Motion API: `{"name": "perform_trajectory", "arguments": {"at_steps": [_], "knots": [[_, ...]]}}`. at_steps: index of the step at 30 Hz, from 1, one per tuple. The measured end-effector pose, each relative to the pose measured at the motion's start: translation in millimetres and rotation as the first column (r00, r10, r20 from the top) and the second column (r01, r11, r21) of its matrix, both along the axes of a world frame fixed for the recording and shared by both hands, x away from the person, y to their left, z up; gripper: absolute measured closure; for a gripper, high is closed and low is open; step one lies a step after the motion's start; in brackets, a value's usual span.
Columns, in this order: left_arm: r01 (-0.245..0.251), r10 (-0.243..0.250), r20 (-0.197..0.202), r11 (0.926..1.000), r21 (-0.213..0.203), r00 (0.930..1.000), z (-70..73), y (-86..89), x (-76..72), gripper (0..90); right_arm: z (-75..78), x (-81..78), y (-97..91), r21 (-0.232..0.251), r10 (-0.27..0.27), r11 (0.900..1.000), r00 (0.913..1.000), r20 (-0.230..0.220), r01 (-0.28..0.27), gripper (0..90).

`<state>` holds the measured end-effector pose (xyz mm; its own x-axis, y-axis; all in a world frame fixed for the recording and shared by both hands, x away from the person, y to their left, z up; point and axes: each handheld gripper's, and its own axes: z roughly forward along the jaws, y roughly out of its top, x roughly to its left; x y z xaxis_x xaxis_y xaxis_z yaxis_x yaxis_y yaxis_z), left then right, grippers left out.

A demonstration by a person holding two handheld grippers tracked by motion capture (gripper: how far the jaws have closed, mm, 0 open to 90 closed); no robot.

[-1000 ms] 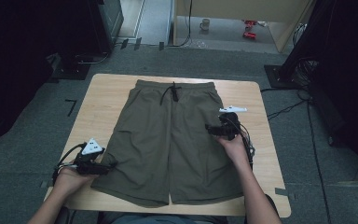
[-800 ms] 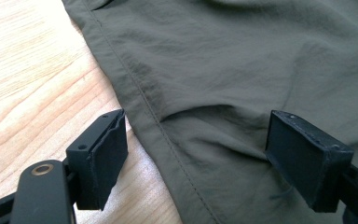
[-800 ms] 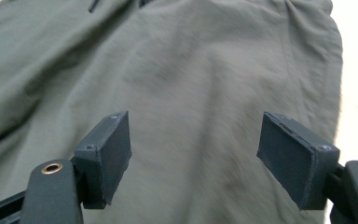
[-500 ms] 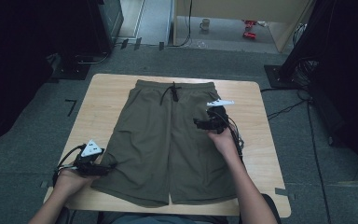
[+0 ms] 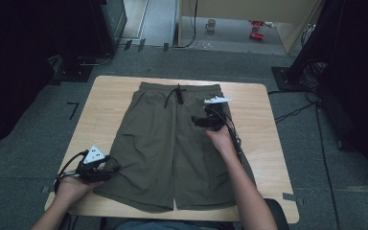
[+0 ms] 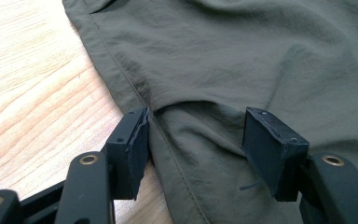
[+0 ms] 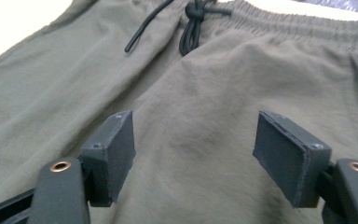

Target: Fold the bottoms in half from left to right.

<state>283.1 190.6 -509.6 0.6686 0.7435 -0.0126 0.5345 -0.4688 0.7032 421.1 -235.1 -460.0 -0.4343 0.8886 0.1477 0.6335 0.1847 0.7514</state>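
Observation:
Olive-green shorts (image 5: 172, 143) lie flat on the wooden table (image 5: 100, 105), waistband at the far side, black drawstring (image 5: 177, 93) knotted in the middle. My left gripper (image 5: 114, 169) rests low at the outer seam of the left leg. Its jaws have just been closing, and a raised fold of cloth (image 6: 200, 121) now lies between them. One pad (image 6: 137, 140) touches the seam edge, but a wide gap remains. My right gripper (image 5: 195, 120) hovers open over the upper right of the shorts (image 7: 205, 93), pointing at the drawstring (image 7: 191, 23) and waistband (image 7: 307, 23).
Bare wood borders the shorts on both sides. Dark equipment and cables ring the table on the grey floor. A mug (image 5: 211, 24) and red items (image 5: 255, 28) sit far back on the floor. My right forearm (image 5: 244, 187) crosses the right leg of the shorts.
My right gripper has moved left and away from me across the shorts, toward the waistband. The left hand has stayed at the left leg's seam.

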Motion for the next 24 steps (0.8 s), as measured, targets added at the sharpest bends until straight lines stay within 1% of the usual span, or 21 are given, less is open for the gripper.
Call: {"name": "perform_trajectory", "arguments": {"at_steps": [5, 7, 9, 11, 13, 15, 18, 20, 22, 23, 24], "knots": [[0.001, -0.001, 0.000, 1.0000, -0.001, 1.0000, 0.0, 0.1, 0.1, 41.6, -0.8, 6.4, 8.9, -0.002, 0.011, 0.9999, 0.9999, 0.002, -0.011, 30.2], [0.002, -0.002, -0.001, 1.0000, 0.000, 1.0000, 0.1, 0.1, 0.0, 41.6, -1.1, 7.6, 13.2, 0.011, 0.016, 0.9998, 0.9998, 0.010, -0.016, 31.7], [0.004, -0.004, 0.000, 1.0000, -0.002, 1.0000, -0.1, 0.1, 0.0, 41.6, -2.3, 9.2, 19.2, 0.028, 0.017, 0.9995, 0.9999, 0.002, -0.017, 32.1], [0.004, -0.004, 0.000, 1.0000, -0.002, 1.0000, -0.1, 0.1, 0.0, 41.6, -2.1, 9.9, 20.8, 0.028, 0.017, 0.9995, 0.9998, -0.007, -0.017, 32.0], [0.005, -0.005, 0.000, 1.0000, -0.001, 1.0000, 0.0, 0.2, 0.0, 41.6, -2.3, 13.7, 24.8, 0.028, 0.030, 0.9992, 0.9992, -0.027, -0.029, 32.1], [0.005, -0.005, -0.001, 1.0000, -0.002, 1.0000, 0.0, 0.2, 0.0, 41.6, -1.3, 16.4, 30.0, 0.027, 0.033, 0.9991, 0.9990, -0.031, -0.032, 32.8], [0.005, -0.005, -0.001, 1.0000, -0.002, 1.0000, 0.0, 0.3, 0.1, 41.6, 0.3, 20.2, 38.5, 0.026, 0.042, 0.9988, 0.9990, -0.015, -0.041, 34.9], [0.005, -0.005, -0.001, 1.0000, -0.002, 1.0000, 0.0, 0.3, 0.1, 41.6, 0.7, 23.9, 43.8, 0.024, 0.050, 0.9985, 0.9981, -0.034, -0.050, 34.1], [0.006, -0.006, -0.002, 1.0000, -0.003, 1.0000, 0.0, 0.4, 0.2, 41.6, 0.7, 25.3, 46.2, 0.021, 0.055, 0.9983, 0.9979, -0.034, -0.054, 34.2], [0.007, -0.007, -0.003, 1.0000, -0.002, 1.0000, 0.1, 0.4, 0.2, 41.6, 1.1, 27.9, 51.5, 0.013, 0.062, 0.9980, 0.9976, -0.031, -0.061, 34.2], [0.007, -0.007, -0.004, 1.0000, -0.001, 1.0000, 0.3, 0.4, 0.3, 41.6, 1.1, 27.9, 51.5, 0.013, 0.062, 0.9980, 0.9976, -0.031, -0.061, 34.2]]}}
